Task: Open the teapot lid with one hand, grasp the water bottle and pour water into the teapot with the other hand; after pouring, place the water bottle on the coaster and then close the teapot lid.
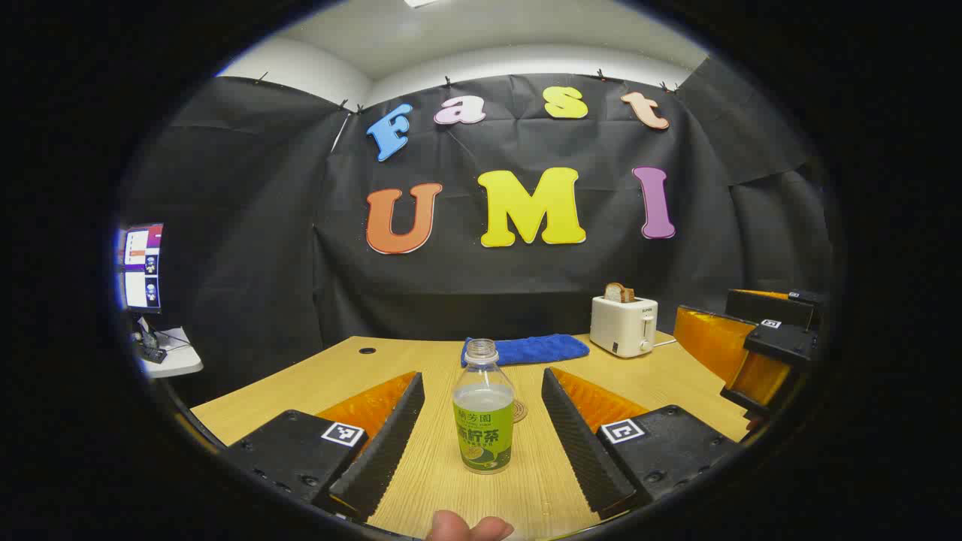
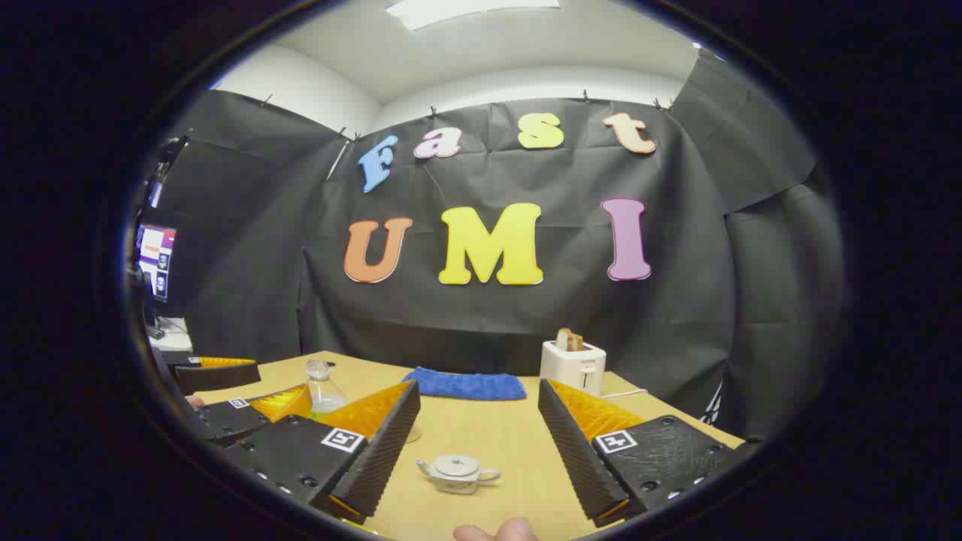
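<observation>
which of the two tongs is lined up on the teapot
The right tongs: the teapot sits between its open fingers, lid on. The left tongs frame the water bottle instead.

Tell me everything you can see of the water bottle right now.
The bottle is clear plastic with a green label around its lower half. It has no cap on, and liquid fills it to about the shoulder. It stands upright on the wooden table, centred between the open fingers of the left gripper, which don't touch it. A round coaster lies just behind it. The right gripper view shows its upper part at far left.
</observation>
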The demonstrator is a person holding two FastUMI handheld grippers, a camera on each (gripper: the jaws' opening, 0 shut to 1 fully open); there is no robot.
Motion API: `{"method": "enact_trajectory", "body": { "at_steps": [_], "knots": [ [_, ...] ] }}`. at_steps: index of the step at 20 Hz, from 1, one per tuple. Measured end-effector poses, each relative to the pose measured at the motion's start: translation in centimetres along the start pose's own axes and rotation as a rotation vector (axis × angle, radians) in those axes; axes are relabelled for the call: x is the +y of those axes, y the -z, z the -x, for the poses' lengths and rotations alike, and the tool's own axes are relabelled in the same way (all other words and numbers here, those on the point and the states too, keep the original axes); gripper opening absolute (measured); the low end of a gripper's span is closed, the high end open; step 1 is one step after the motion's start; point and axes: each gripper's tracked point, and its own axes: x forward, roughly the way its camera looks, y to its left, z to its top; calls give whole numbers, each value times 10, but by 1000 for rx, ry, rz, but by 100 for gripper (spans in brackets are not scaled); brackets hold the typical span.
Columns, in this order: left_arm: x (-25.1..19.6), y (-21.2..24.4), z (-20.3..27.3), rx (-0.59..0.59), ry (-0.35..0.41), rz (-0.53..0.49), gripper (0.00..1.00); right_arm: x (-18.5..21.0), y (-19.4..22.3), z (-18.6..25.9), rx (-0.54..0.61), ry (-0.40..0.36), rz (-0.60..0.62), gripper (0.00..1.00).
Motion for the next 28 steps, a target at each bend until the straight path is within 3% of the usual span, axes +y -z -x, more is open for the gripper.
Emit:
{"method": "enact_trajectory", "body": {
  "at_steps": [19,28],
  "knots": [
    [7,9,-5,20,-22,6,98,1,18,-12,32,21,4,95],
    [17,8,-7,19,-36,29,98,4,61,-37,87,14,22,95]
  ]
}}
